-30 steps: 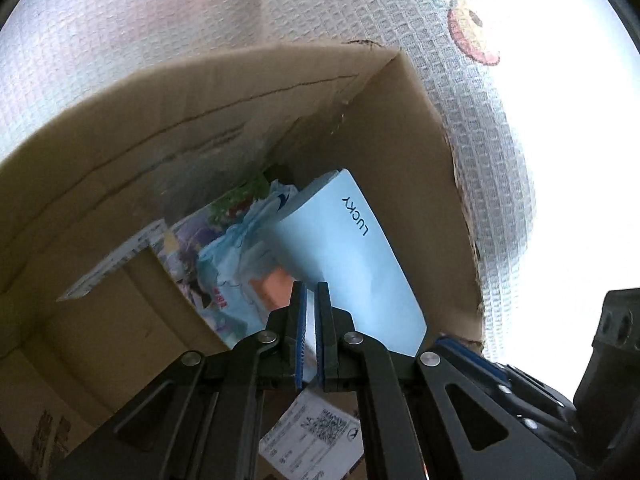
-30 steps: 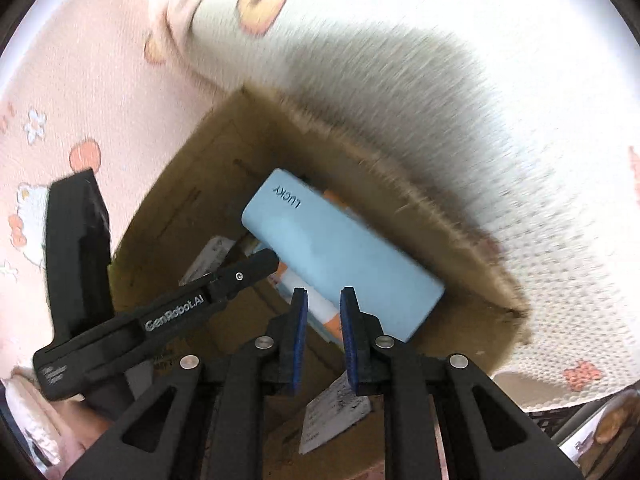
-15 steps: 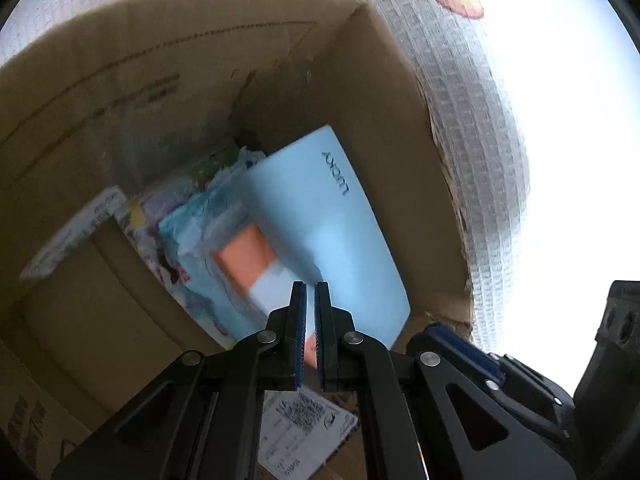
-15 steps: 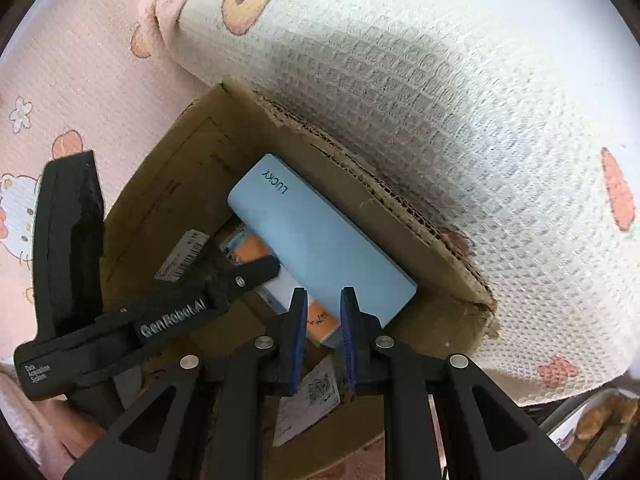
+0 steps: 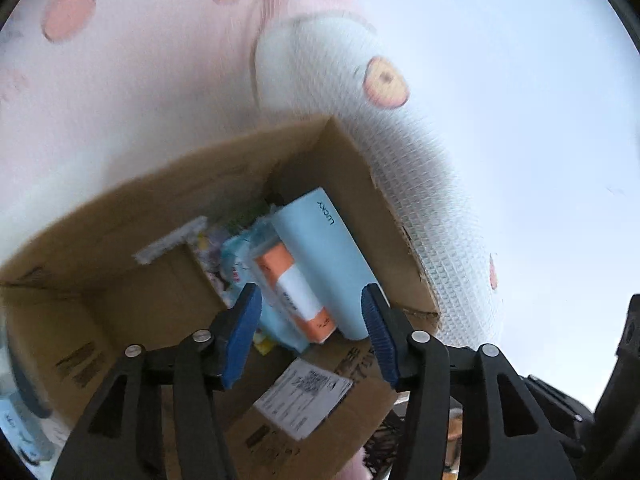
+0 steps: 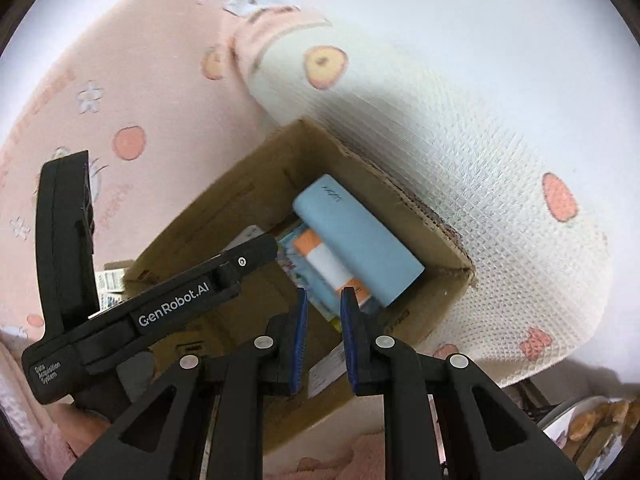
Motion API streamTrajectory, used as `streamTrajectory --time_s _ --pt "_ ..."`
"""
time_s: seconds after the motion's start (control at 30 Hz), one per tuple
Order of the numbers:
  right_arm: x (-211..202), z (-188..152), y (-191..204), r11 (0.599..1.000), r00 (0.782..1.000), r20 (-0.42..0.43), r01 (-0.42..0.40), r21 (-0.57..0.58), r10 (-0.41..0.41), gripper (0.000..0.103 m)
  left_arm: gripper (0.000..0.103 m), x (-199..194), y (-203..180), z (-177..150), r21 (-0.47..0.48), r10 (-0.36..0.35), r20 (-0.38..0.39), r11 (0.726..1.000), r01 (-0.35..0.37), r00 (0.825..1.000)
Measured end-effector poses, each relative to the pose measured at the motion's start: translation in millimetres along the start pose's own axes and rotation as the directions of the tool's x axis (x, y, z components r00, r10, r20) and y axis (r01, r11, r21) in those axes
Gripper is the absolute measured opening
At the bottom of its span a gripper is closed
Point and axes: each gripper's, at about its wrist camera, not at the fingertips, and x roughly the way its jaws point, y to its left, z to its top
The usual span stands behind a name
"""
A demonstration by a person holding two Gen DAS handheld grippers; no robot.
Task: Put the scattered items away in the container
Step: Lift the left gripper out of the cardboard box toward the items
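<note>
Risk at this point is mainly re-contact with items already placed. The left gripper hovers above the near edge of the cardboard box, jaws released and spread wide, grasping nothing. The right gripper hangs beside it, jaws parted by a narrow gap and empty. Inside the box, the light blue case leans against the right wall, the orange-and-white tube lies touching its left side, and the blue packets with printed leaflets sit further left.

Probable faults:

1. Snagging. The spread left jaws frame the tube and case in the left wrist view. A downward drift would catch either item and drag it back out.
2. Tipping. The case rests tilted, not flat. A knock to the box wall could slide it onto the tube.
3. Box shift. The box stands on a soft patterned blanket on a bed, not a rigid table. Pressure on the near flap could tilt the whole container.
4. Collision between grippers. In the right wrist view the left gripper lies close alongside; a crossing withdrawal risks contact.

Motion blur limits detail on the far-left contents.
</note>
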Motion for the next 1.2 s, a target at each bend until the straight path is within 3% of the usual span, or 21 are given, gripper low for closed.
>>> streamTrajectory --time_s 0.13,0.27,0.5,0.6,0.63,0.73,0.83,0.9,1.0,1.1,1.2 --pt "-22 -24 25 0.999 0.999 0.036 -0.014 -0.043 0.016 0.014 0.059 -62 7 -31 0.08 0.045 0.108 0.995 -0.054 0.993" --pt "-51 -57 48 0.995 0.995 0.092 -0.026 -0.095 0.035 0.015 0.061 -119 31 -81 0.128 0.066 0.233 0.987 -0.098 0.97" --pt "-68 -126 91 0.975 0.975 0.162 -0.117 -0.19 0.149 0.031 0.061 -173 68 -144 0.065 0.119 0.399 0.985 -0.157 0.909" --pt "-65 -148 110 0.961 0.968 0.164 -0.151 -0.234 0.192 0.033 0.062 -186 97 -168 0.09 0.168 0.451 0.968 -0.232 0.876" --pt "-62 -155 117 0.952 0.964 0.159 -0.17 -0.253 0.214 0.038 0.062 -188 111 -181 0.101 0.197 0.466 0.957 -0.273 0.862" --pt "-44 -167 135 0.922 0.946 0.144 -0.235 -0.309 0.29 0.055 0.062 -185 145 -208 0.08 0.275 0.463 0.934 -0.349 0.842" --pt "-18 -173 148 0.912 0.936 0.115 -0.288 -0.292 0.332 0.055 0.062 -188 195 -233 0.008 0.311 0.429 0.937 -0.348 0.848" --pt "1 -179 156 0.897 0.916 0.099 -0.353 -0.266 0.389 0.055 0.062 -197 230 -243 -0.035 0.325 0.413 0.939 -0.341 0.851" --pt "27 -191 173 0.87 0.889 0.065 -0.425 -0.25 0.453 0.055 0.062 -197 263 -251 -0.09 0.382 0.398 0.921 -0.379 0.834" --pt "54 -202 194 0.869 0.9 0.039 -0.406 -0.283 0.433 0.055 0.062 -200 297 -250 -0.125 0.419 0.356 0.907 -0.402 0.835" --pt "74 -212 213 0.866 0.912 0.036 -0.375 -0.331 0.408 0.055 0.062 -196 318 -248 -0.142 0.4 0.325 0.916 -0.374 0.857"
